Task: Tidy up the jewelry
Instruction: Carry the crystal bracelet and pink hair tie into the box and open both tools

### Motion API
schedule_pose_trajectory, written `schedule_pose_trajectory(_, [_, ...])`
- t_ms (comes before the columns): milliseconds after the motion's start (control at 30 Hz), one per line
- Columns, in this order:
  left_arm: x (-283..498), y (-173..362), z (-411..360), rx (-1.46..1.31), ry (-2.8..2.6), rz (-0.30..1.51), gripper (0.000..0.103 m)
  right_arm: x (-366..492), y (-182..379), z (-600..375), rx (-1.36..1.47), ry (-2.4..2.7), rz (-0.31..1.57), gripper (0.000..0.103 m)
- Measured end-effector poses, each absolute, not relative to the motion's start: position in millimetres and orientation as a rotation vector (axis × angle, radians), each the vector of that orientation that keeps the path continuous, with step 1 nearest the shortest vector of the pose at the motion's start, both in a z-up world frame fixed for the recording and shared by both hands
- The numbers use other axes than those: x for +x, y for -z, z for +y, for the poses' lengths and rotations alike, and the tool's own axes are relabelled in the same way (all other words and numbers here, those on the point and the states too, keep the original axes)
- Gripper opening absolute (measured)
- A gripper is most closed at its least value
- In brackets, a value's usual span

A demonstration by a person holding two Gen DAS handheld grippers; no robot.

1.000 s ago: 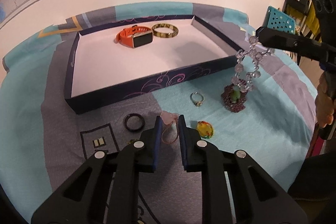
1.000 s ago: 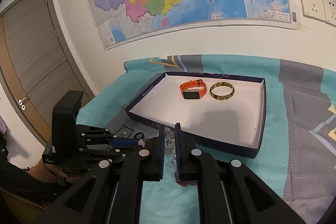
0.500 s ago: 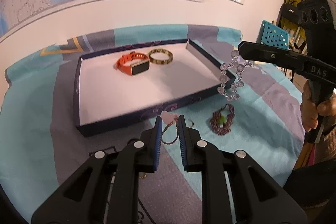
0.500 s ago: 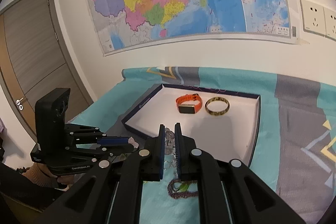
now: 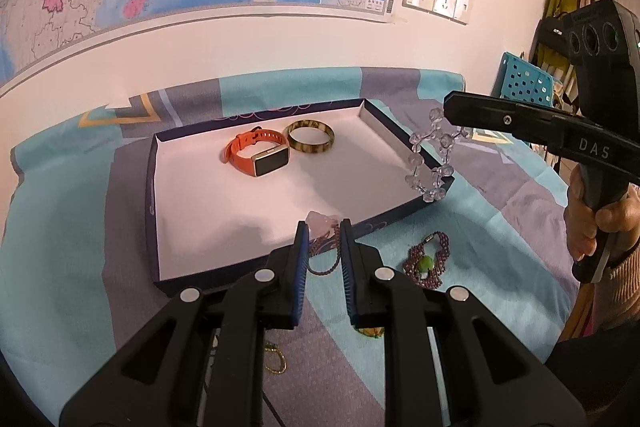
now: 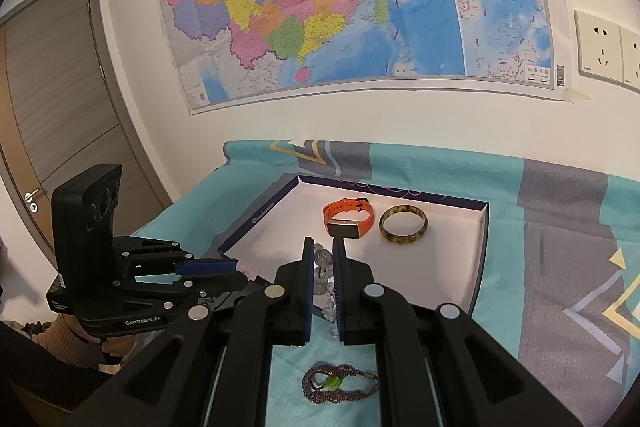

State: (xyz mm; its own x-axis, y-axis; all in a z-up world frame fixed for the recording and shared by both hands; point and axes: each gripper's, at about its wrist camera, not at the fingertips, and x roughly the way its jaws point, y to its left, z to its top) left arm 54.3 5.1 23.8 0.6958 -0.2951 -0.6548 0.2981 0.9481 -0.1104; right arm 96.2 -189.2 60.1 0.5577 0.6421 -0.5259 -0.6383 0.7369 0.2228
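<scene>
- left gripper (image 5: 323, 227) is clamped on a pink-stone cord bracelet (image 5: 320, 223); the stone pokes out past the tips and the cord loop hangs below, over the near wall of the tray (image 5: 150, 187).
- right gripper (image 6: 320, 247) is pinched on a clear bead bracelet (image 5: 430, 157); in the left view it dangles off the tips at 3 o'clock, over the tray's right corner.
- in the right view the clear beads (image 6: 322, 267) show between the pads and hang down past them.
- tray sits on a teal and grey cloth (image 5: 60, 227); inside it, at 12 o'clock, an orange watch (image 5: 258, 155) and just to its right a mottled bangle (image 5: 311, 137), close together.
- a purple bead bracelet with a green stone (image 5: 426, 261) lies on the cloth outside the tray, at 4 o'clock from the left tips.
- a thin gold piece (image 5: 276, 361) lies on the cloth at 6 o'clock, partly hidden by the left gripper; what it is i cannot tell.
- a hand (image 5: 596, 223) grips the right handle at 3 o'clock.
</scene>
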Motion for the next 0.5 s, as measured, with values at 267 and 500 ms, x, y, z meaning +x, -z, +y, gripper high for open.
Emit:
schedule_pose_trajectory(267, [60, -25, 6, 0.002, 0.328, 0.727, 0.016, 104, -59, -188, 0.008, -0.751, 0.626, 0.008])
schedule_pose_trajectory(500, [68, -24, 11, -0.008, 0.321, 0.728, 0.016, 113, -56, -186, 0.007, -0.745, 0.632, 0.008])
